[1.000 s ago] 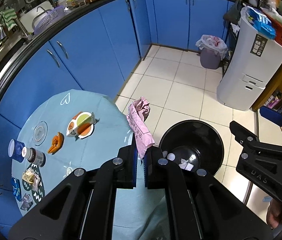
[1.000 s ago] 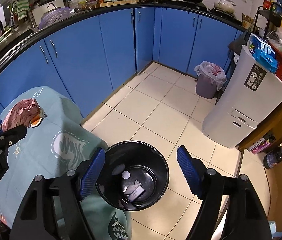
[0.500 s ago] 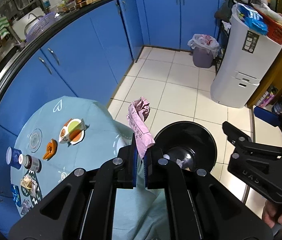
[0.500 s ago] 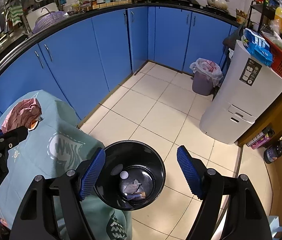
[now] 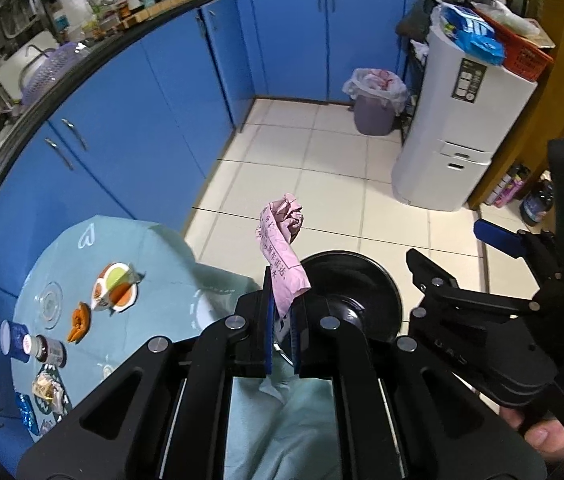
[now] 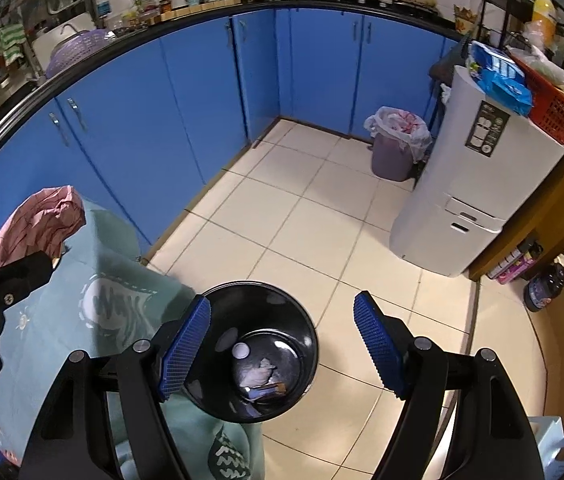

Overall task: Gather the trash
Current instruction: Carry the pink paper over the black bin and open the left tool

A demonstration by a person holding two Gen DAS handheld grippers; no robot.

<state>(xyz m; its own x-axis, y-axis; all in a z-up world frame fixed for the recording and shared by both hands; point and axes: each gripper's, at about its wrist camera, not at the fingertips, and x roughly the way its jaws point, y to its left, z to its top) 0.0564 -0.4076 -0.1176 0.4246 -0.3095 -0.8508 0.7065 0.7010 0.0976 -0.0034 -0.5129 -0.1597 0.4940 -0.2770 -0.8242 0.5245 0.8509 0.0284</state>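
My left gripper (image 5: 282, 316) is shut on a crumpled pink paper (image 5: 282, 248), which sticks up above the jaws; the paper also shows in the right wrist view (image 6: 38, 224). It is held above the table's edge, just left of a black bin (image 5: 356, 280) on the floor. My right gripper (image 6: 282, 344) is open and empty, held over the black bin (image 6: 306, 344), which holds several scraps. The right gripper shows at the right of the left wrist view (image 5: 494, 240).
A round table with a teal cloth (image 5: 154, 280) holds a food wrapper (image 5: 116, 288), an orange peel (image 5: 78, 320), small jars (image 5: 48, 350) and more wrappers (image 5: 46, 392). Blue cabinets (image 6: 162, 120), a lined purple bin (image 6: 396, 144) and a white appliance (image 6: 478, 184) stand around the tiled floor.
My left gripper has risen and drawn back with the pink paper, so the table looks smaller. The right gripper stays open over the black bin.
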